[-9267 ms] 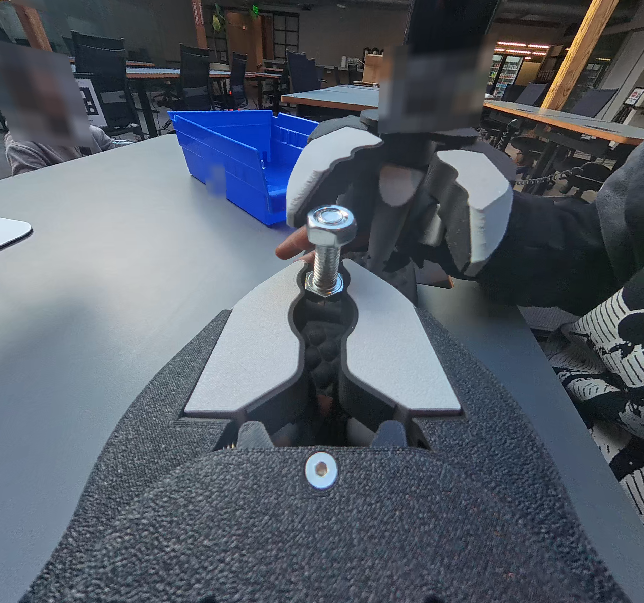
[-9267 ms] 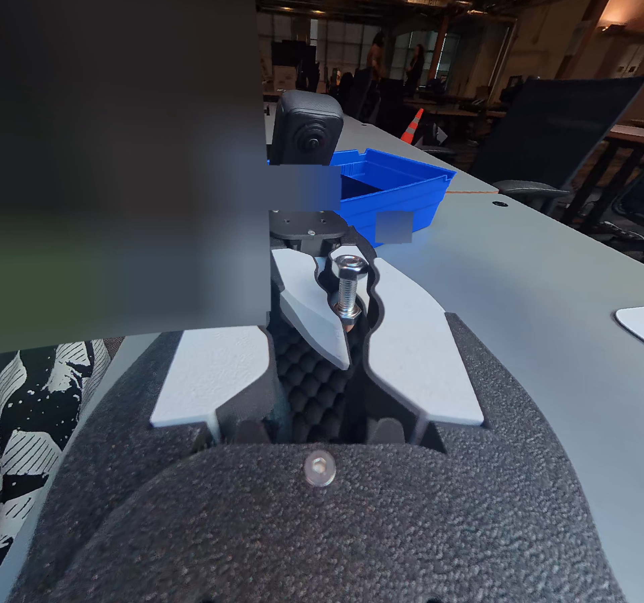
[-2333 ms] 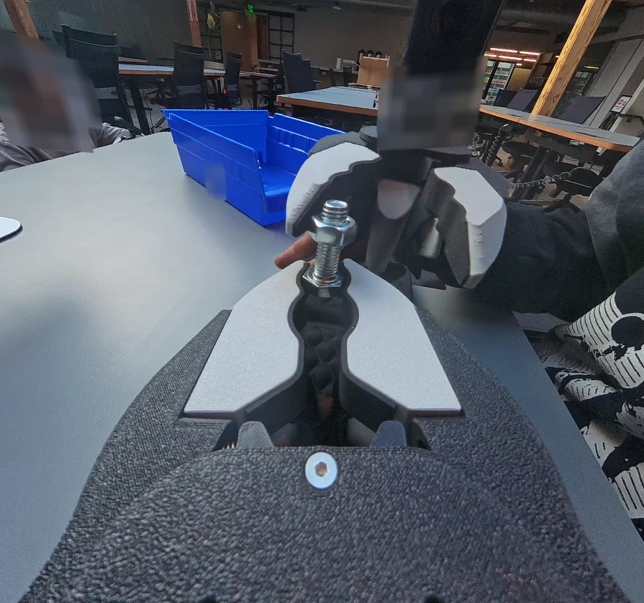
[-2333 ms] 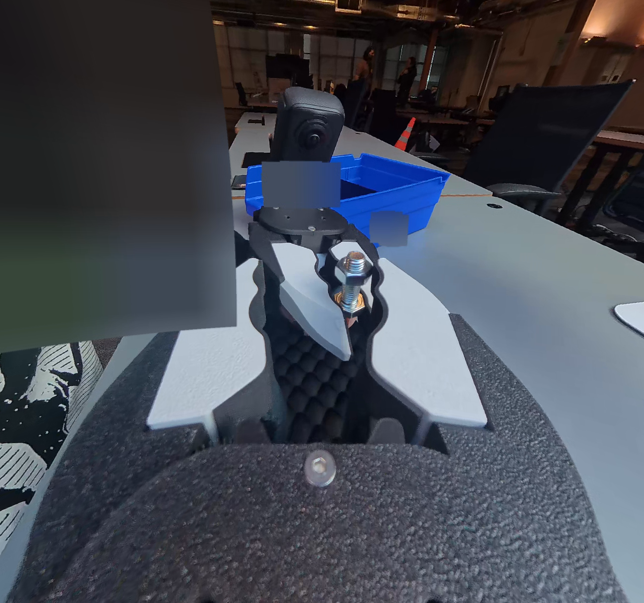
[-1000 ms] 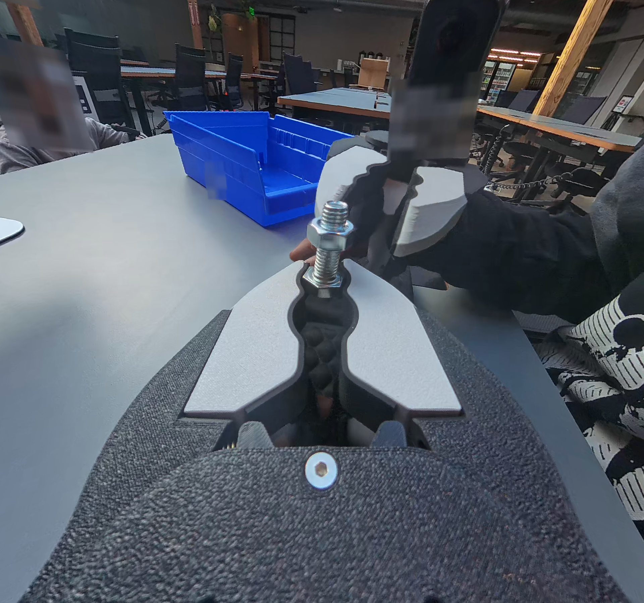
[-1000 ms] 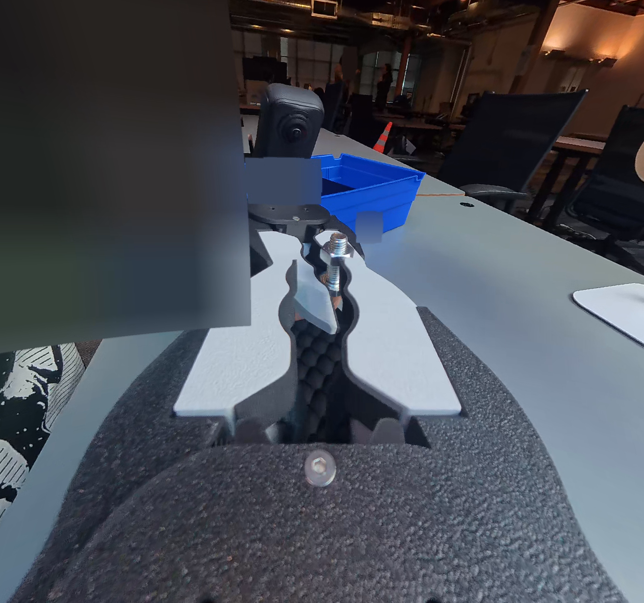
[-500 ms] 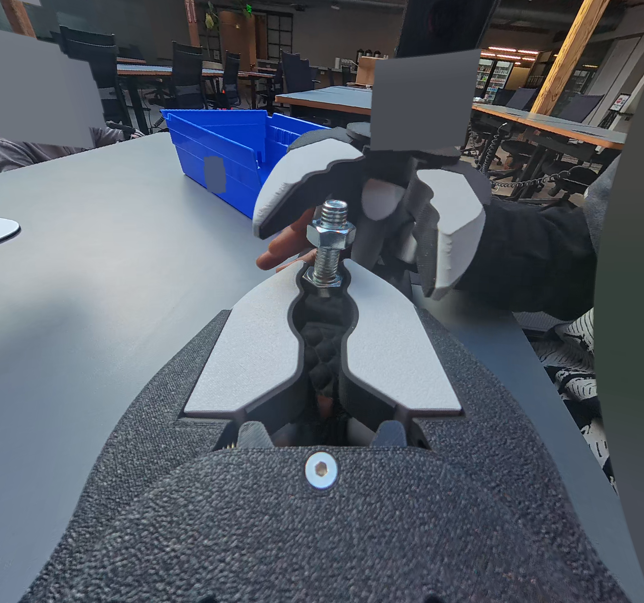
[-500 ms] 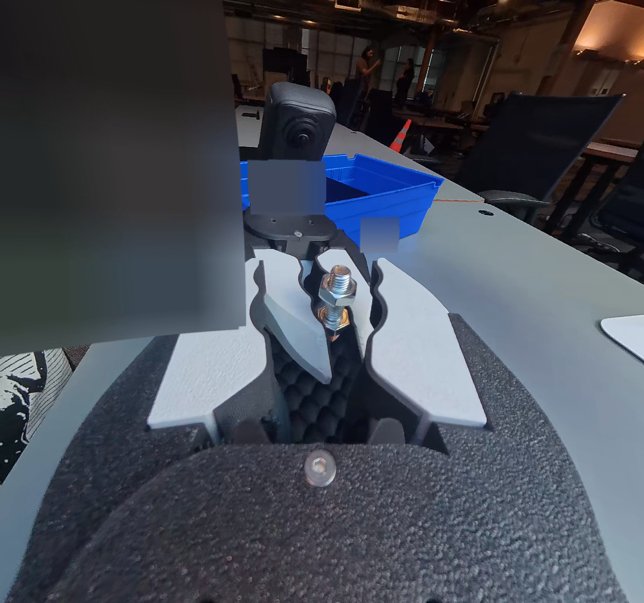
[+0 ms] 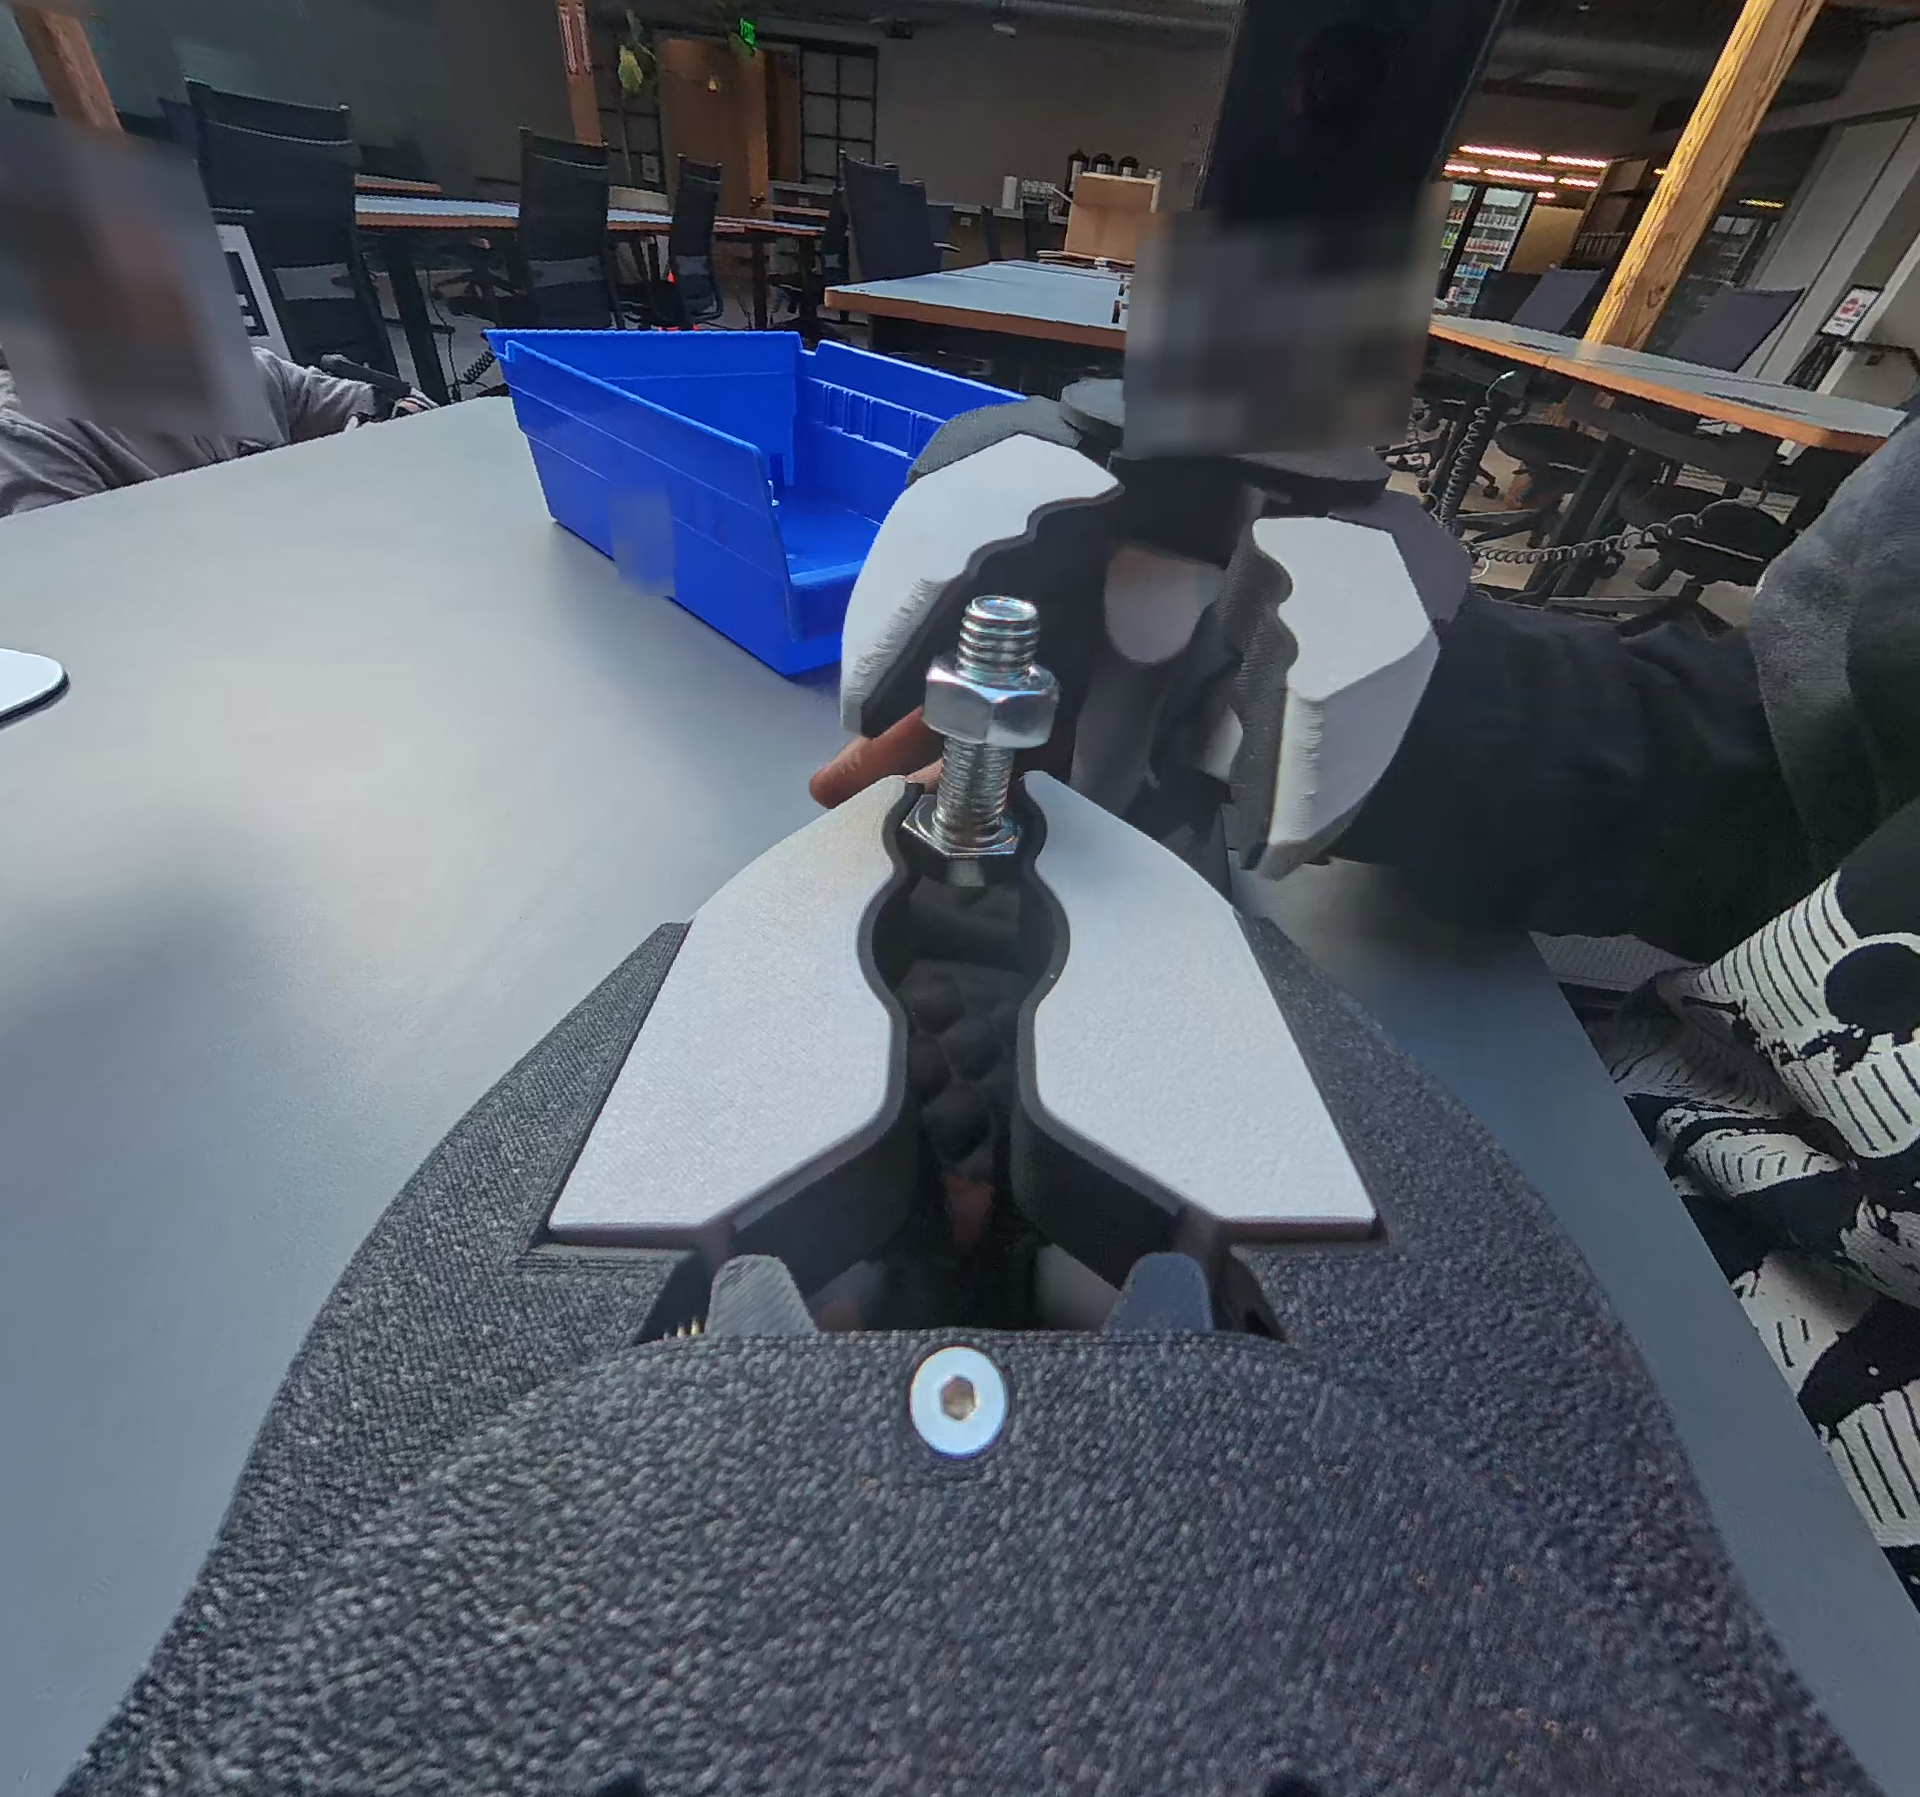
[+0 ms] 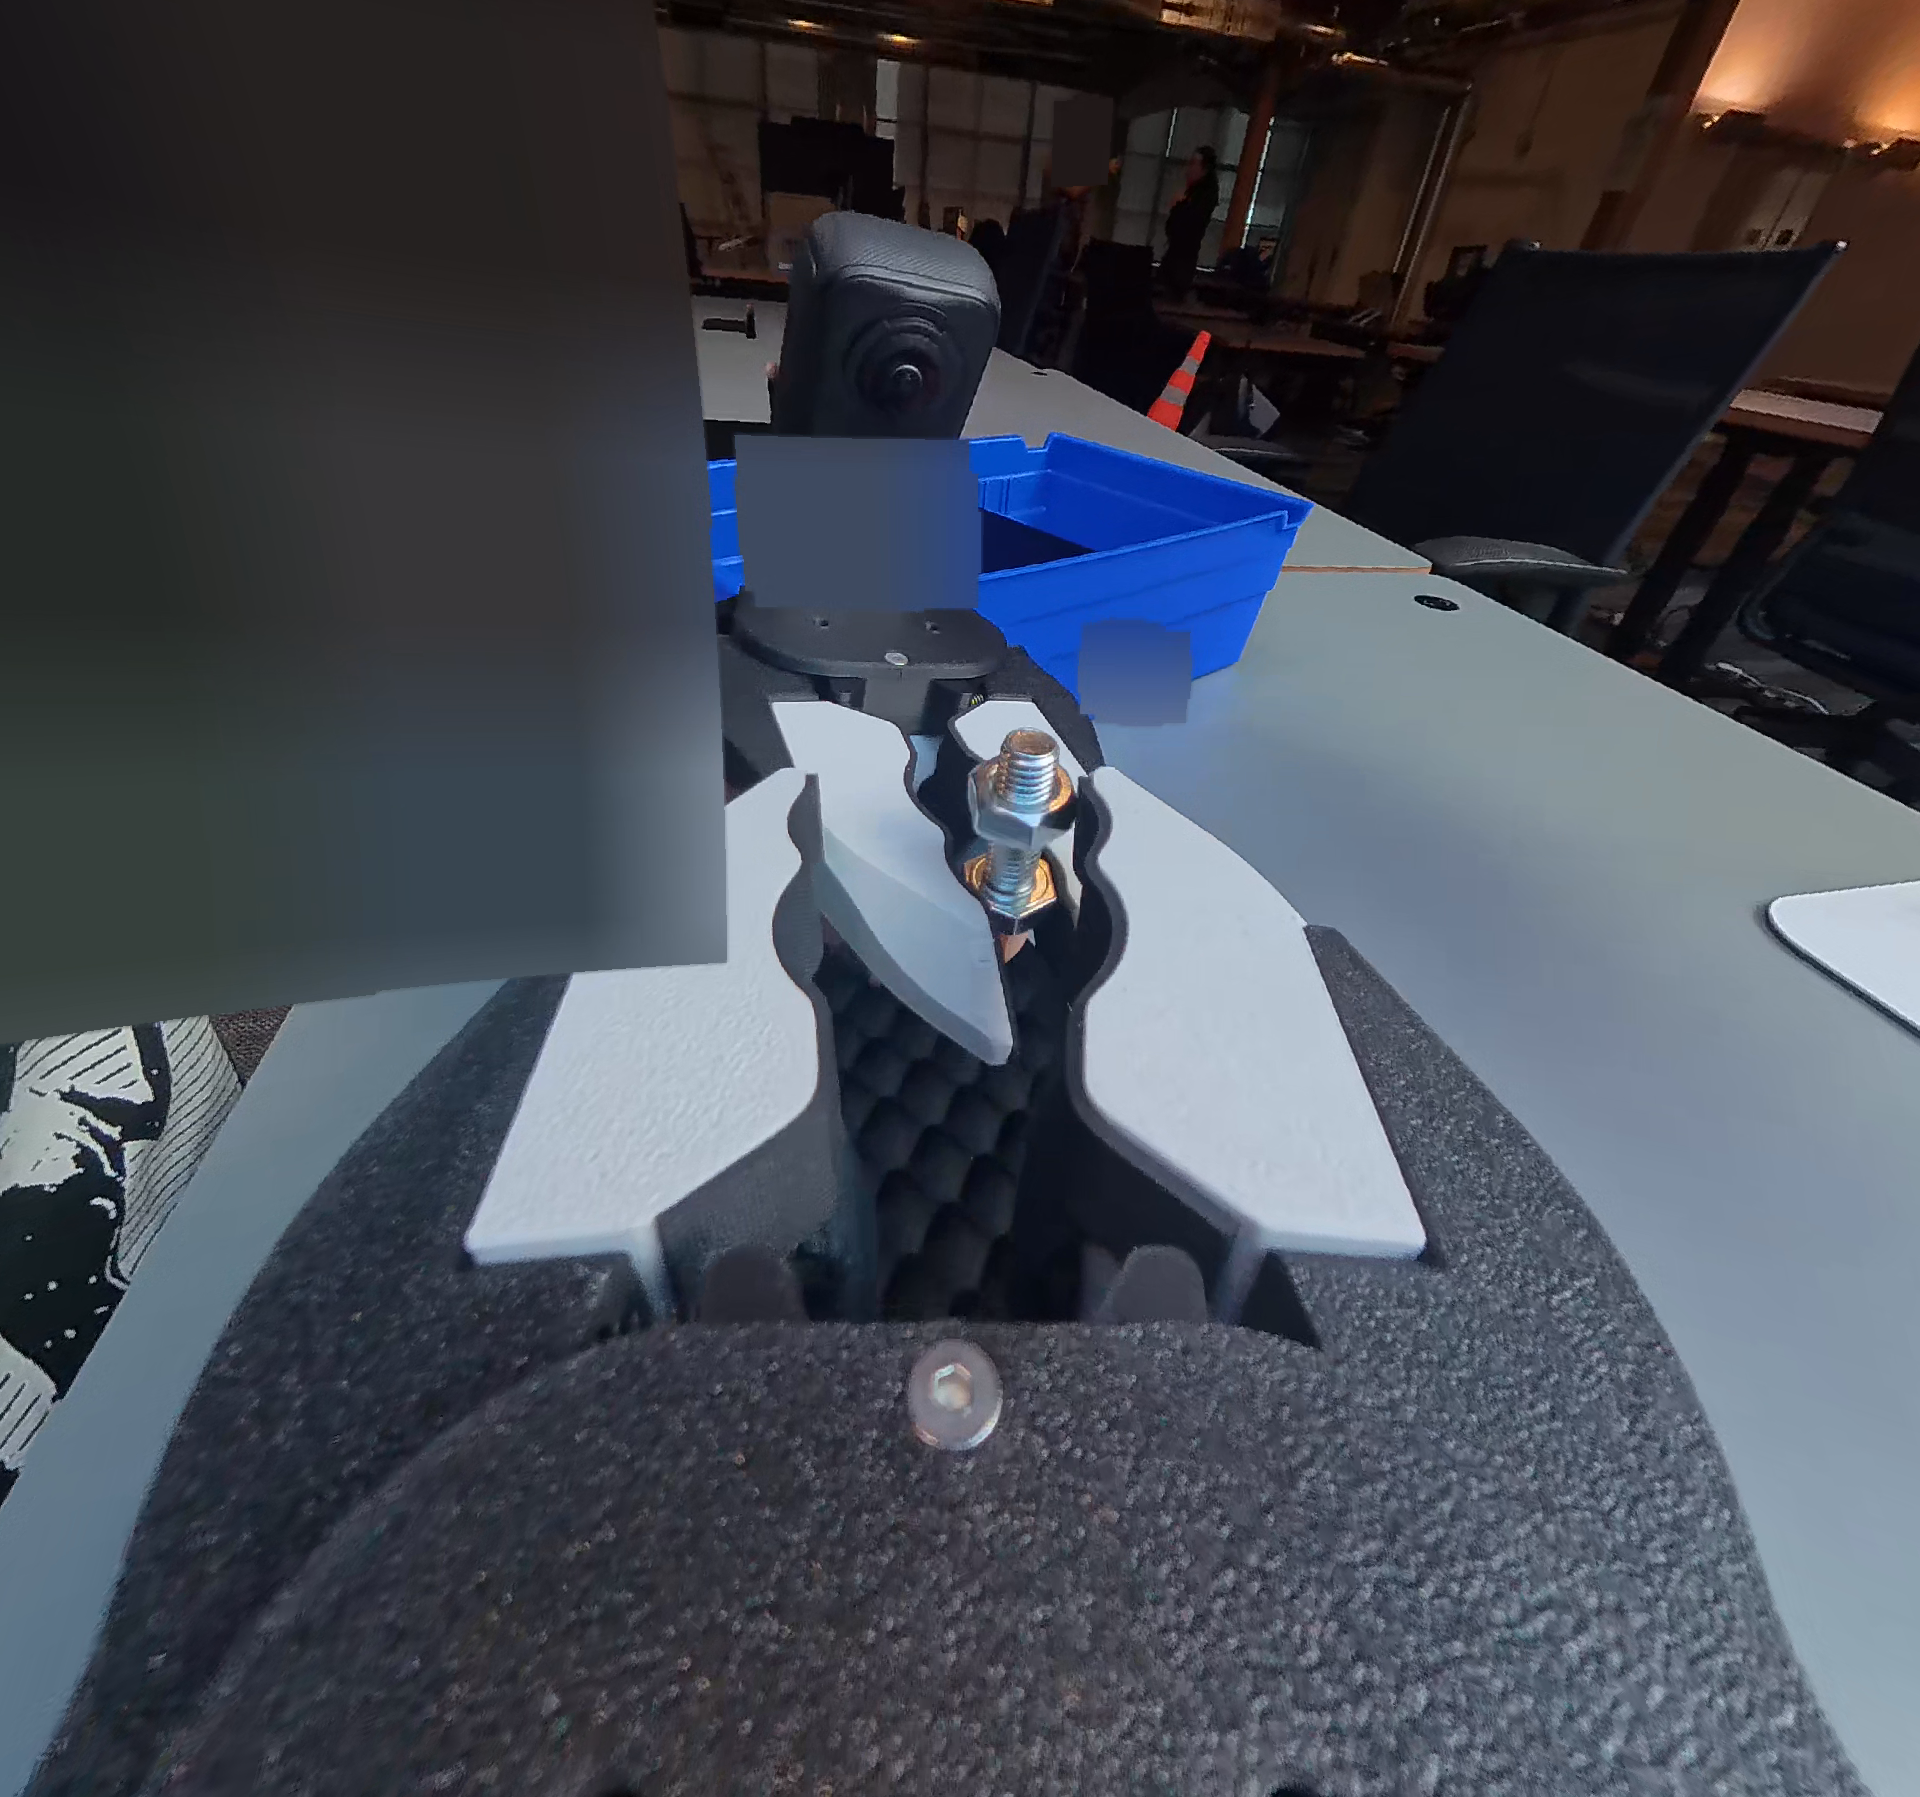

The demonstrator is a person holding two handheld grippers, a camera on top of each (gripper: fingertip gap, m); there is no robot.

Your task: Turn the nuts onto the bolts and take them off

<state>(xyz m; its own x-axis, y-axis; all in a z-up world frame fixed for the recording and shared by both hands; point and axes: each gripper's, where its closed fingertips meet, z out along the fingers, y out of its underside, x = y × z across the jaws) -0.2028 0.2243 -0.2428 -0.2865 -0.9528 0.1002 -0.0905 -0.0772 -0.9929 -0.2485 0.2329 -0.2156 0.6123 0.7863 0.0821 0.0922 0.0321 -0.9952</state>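
Note:
My left gripper [image 9: 961,802] is shut on the hex head of a steel bolt [image 9: 971,791] and holds it upright above the grey table [image 9: 364,760]. A steel nut [image 9: 989,706] sits partway down the thread, with a few turns of thread showing above it. My right gripper [image 9: 1075,771] faces the left one, open, a finger on each side of the bolt's top. In the right wrist view the nut [image 10: 1023,805] stands between my open right gripper's [image 10: 945,802] fingers, close to the right one; whether it touches I cannot tell. The left gripper [image 10: 1013,926] shows below it.
A blue plastic bin [image 9: 675,459] stands on the table behind the grippers; it also shows in the right wrist view [image 10: 1143,584]. A white pad [image 10: 1860,947] lies near a table edge. A person's grey sleeve [image 9: 104,448] rests at the far side. Chairs and other tables stand beyond. Some 5 cm of space lies between my two pairs of fingers.
Over nine seconds the nut has gone from the bolt's tip down the thread. A second ago my right gripper was shut on the nut and tilted; it has opened and swung back.

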